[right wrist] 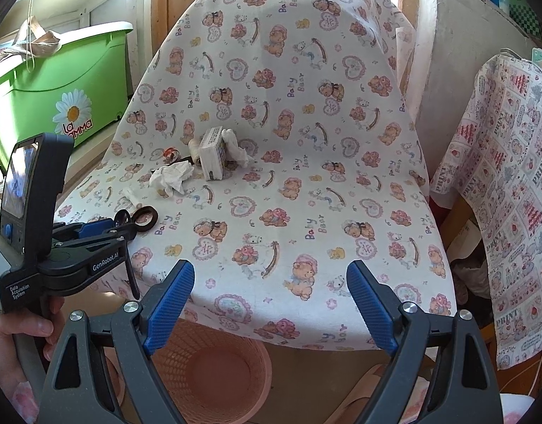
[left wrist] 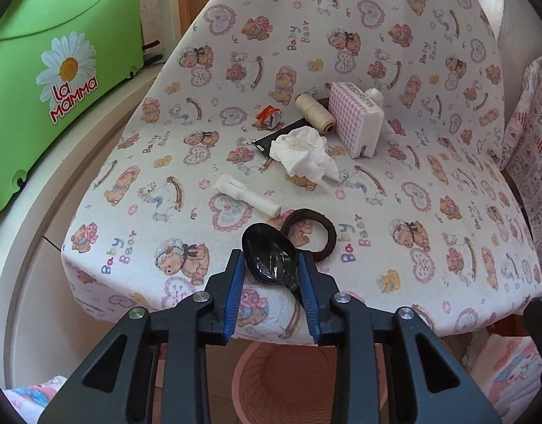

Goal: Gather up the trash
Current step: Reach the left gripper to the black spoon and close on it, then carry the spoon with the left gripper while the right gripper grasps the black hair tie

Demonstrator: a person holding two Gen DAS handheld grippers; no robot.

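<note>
My left gripper (left wrist: 271,265) is shut on a black plastic spoon (left wrist: 269,258), held at the front edge of a chair covered in bear-print cloth (left wrist: 377,212). It also shows in the right wrist view (right wrist: 108,228). My right gripper (right wrist: 271,296) is open and empty over the chair's front edge. On the seat lie a crumpled white tissue (left wrist: 302,153), a rolled white paper (left wrist: 248,196), a red-and-silver wrapper (left wrist: 269,116) and a black flat packet (left wrist: 276,137). A pink woven basket (right wrist: 214,378) stands on the floor below the chair; it also shows in the left wrist view (left wrist: 285,385).
A brown hair tie (left wrist: 310,233), a thread spool (left wrist: 315,111) and a pink checked tissue pack (left wrist: 355,120) lie on the seat. A green La Mamma bin (left wrist: 55,70) stands at the left. A print cloth (right wrist: 511,194) hangs at the right.
</note>
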